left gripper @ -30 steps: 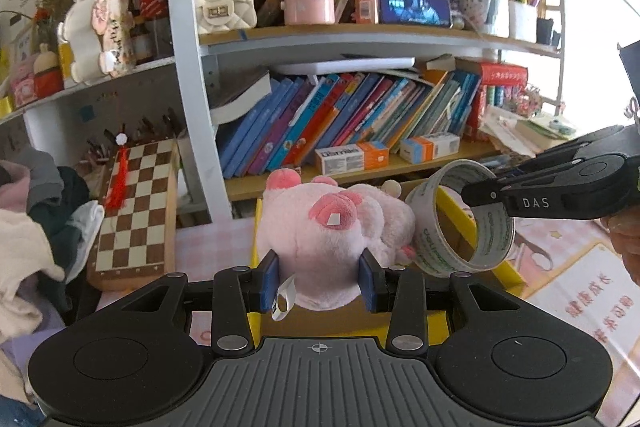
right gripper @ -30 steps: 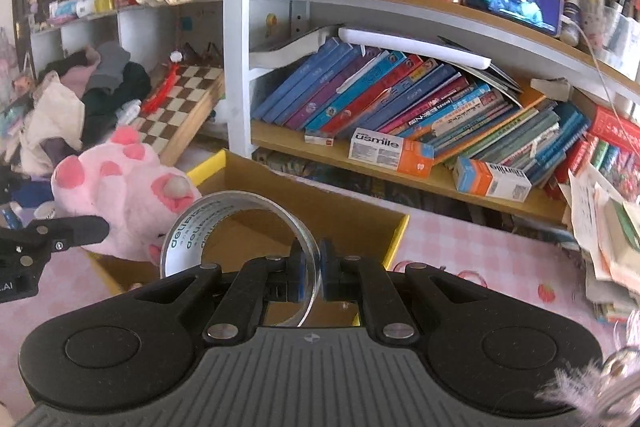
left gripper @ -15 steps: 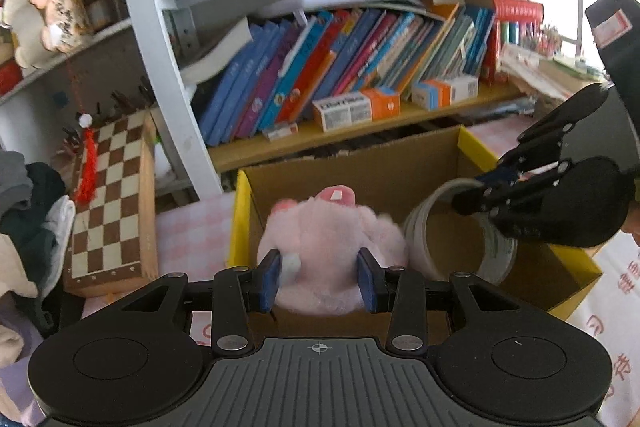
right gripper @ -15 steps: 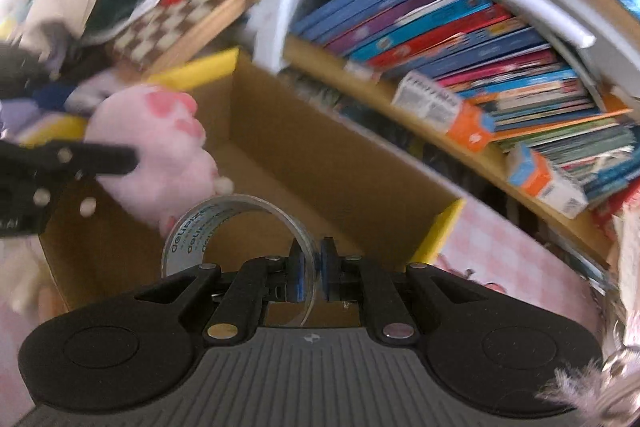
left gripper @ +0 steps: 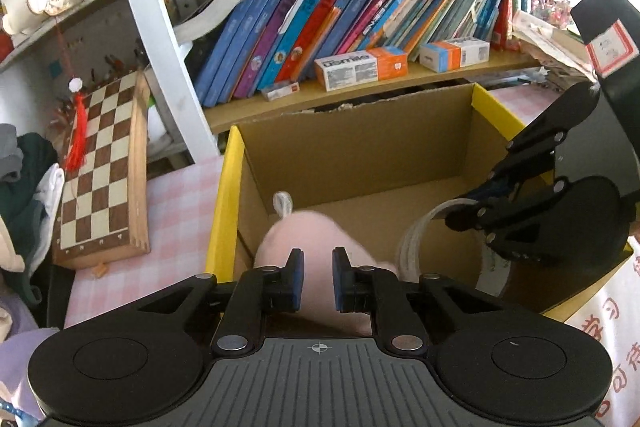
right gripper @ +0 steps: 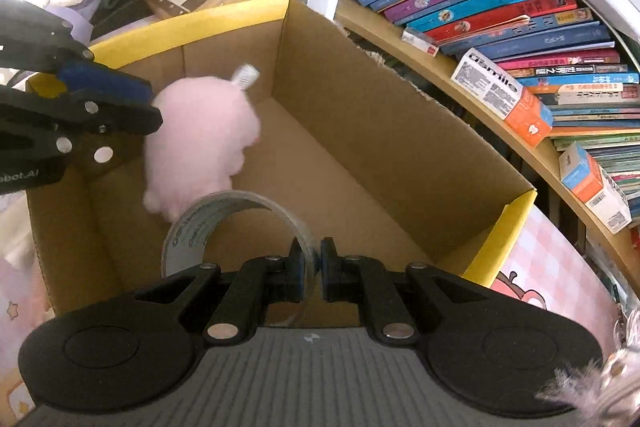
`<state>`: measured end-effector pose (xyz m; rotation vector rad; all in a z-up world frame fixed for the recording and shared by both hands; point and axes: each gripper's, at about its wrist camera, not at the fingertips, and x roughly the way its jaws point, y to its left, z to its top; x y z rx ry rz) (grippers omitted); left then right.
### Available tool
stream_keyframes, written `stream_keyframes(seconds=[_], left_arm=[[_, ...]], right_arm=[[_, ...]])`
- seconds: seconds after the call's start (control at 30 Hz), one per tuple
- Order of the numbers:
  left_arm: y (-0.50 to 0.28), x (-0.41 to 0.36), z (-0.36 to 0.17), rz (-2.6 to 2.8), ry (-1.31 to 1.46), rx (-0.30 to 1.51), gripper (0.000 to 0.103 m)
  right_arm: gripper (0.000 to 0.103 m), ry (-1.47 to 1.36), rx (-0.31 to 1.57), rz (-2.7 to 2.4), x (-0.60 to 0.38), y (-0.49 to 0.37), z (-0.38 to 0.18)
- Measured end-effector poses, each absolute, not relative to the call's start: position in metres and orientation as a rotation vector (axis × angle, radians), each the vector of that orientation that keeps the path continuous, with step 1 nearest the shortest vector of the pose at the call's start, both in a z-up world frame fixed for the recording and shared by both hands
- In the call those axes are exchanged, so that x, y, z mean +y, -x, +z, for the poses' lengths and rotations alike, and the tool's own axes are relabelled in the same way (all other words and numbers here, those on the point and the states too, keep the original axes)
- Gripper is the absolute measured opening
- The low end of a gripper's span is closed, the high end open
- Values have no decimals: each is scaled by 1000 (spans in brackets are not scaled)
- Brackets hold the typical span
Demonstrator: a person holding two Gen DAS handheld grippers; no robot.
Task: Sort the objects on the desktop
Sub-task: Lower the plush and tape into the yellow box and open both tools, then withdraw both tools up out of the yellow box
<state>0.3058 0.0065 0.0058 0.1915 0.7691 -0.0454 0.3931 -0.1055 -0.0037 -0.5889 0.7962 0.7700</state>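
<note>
A: Over the cardboard box: where do things lie?

B: Pink plush toy at the left end, just beyond the left gripper. Jaws have just been closing, now narrow; plush between them, grip uncertain.

A: Right side?

B: Right gripper pinches the upright tape roll by its wall, low inside.
</note>
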Motion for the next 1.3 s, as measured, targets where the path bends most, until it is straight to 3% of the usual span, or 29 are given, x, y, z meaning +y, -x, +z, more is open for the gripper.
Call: stream_keyframes(seconds=[0.1, 0.23, 0.27, 0.73, 0.8, 0.87, 0.9, 1.0, 1.07, 1.13, 1.3], left_arm=[[-305, 6, 1, -47, -209, 796, 18], [-304, 11, 0, -42, -154, 814, 21], [-303, 12, 0, -41, -142, 819, 20], [-287, 10, -3, -33, -33, 849, 18], [-287, 9, -3, -30, -35, 848, 18], [-288, 8, -1, -25, -41, 847, 19], [-288, 8, 0, -24, -48, 844, 20], [-283, 6, 5, -31, -68, 812, 30], [-277, 5, 11, -30, -83, 778, 65], [-271, 4, 17, -28, -98, 744, 76], [-255, 3, 34, -26, -106, 664, 87]], right_arm=[[12, 625, 784, 779, -103, -390, -3], [52, 721, 734, 827, -97, -382, -3], [56, 759, 714, 846, -95, -378, -3], [58, 1037, 519, 914, -89, -371, -17], [68, 1018, 536, 917, -89, -373, -15], [90, 1006, 531, 907, -88, -372, -12], [93, 1005, 522, 899, -88, -370, -11], [95, 977, 542, 871, -88, -368, -8], [95, 943, 557, 842, -90, -367, -4], [95, 904, 563, 814, -93, -365, 3], [95, 758, 584, 789, -106, -357, 29]])
